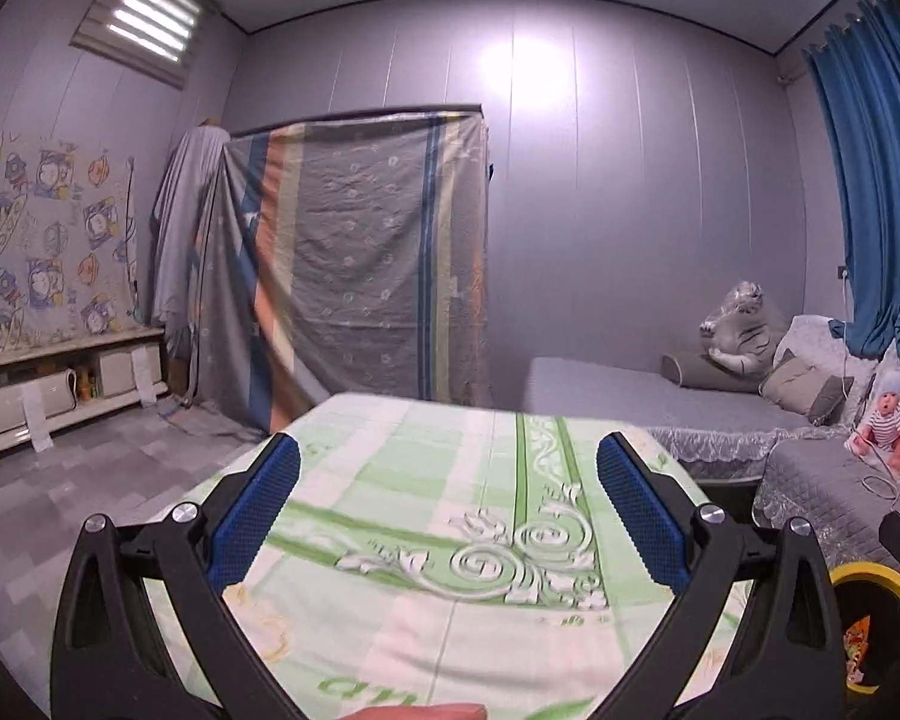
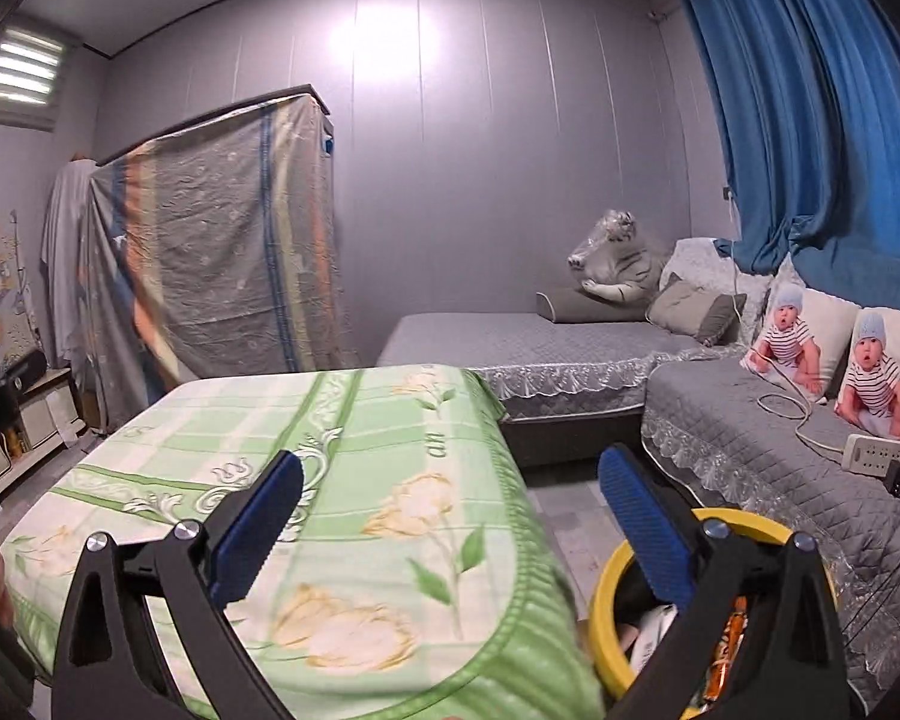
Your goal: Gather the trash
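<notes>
both claws stood wide with nothing between their pads: the left claw (image 1: 448,504) over the green-clothed surface (image 1: 426,630), the right claw (image 2: 450,519) over the surface's right edge. the trash (image 2: 727,648) sat in the yellow bin (image 2: 606,594) on the floor, just right of the surface and below the right claw; wrappers showed inside it. no loose trash showed on the cloth in either view. the likely risks, as i judged them: the right claw could catch the bin's rim and tip it, spilling the wrappers, or a pad could snag the loose cloth and drag it off. the cable (image 2: 792,414) on the sofa (image 2: 750,456) was well apart and looked safe.
</notes>
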Tool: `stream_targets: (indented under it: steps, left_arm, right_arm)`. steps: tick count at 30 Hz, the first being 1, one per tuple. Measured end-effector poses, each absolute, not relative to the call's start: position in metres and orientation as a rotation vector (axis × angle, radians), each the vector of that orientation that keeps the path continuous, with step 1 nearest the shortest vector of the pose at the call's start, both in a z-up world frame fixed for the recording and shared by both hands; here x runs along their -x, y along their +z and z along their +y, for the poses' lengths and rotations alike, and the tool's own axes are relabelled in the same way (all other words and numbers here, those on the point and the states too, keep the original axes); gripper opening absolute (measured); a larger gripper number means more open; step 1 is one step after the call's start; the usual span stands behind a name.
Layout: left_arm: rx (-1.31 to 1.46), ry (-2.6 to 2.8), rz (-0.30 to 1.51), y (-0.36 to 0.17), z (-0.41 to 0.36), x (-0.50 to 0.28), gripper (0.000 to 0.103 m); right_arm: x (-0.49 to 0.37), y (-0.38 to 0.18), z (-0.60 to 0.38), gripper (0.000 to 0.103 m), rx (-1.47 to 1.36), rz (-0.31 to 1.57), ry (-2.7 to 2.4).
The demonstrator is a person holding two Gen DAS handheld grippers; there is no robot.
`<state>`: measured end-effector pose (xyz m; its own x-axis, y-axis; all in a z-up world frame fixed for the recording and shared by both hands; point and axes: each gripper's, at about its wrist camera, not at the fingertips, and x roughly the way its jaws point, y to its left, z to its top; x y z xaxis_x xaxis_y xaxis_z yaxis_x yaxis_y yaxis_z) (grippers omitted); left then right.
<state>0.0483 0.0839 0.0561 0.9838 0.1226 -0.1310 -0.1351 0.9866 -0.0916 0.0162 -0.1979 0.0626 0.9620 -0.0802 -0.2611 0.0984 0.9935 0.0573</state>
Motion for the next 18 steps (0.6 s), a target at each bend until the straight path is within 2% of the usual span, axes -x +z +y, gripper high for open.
stream_targets:
  steps: [9, 18]
  left_arm:
    - [0.079, 0.107, 0.194, 0.031, 0.081, -0.016, 0.095]
    - [0.054, 0.114, 0.119, 0.028, 0.068, 0.003, 0.095]
  right_arm:
    - [0.002, 0.055, -0.184, 0.096, -0.098, 0.267, -0.102]
    - [0.012, 0.041, -0.175, 0.096, -0.084, 0.240, -0.114]
